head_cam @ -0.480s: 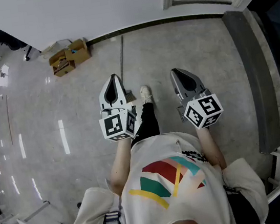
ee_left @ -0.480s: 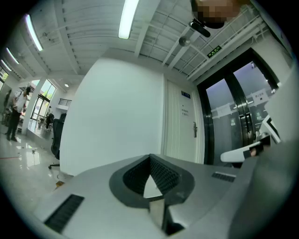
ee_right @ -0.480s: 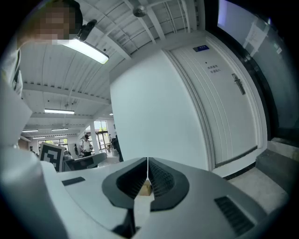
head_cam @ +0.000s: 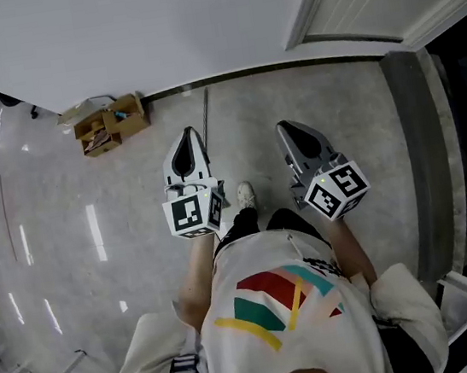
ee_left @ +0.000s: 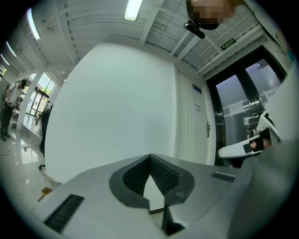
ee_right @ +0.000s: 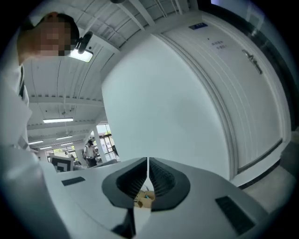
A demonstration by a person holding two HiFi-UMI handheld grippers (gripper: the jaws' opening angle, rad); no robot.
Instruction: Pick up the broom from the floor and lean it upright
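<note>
lower end of broom (head_cam: 206,112) hidden behind left gripper (head_cam: 189,133)

No legible text anywhere. Green sign (ee_left: 227,45) under the ceiling, above the glass doors (ee_left: 233,116): lettering too small to read. Blue plate (ee_left: 196,87) on the white door (ee_left: 187,130), with small print below it: both unreadable.

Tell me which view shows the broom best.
The head view: the broom's thin handle lies on the floor between the wall and the left gripper, its head hidden. Both gripper views face the wall and show no broom.
</note>
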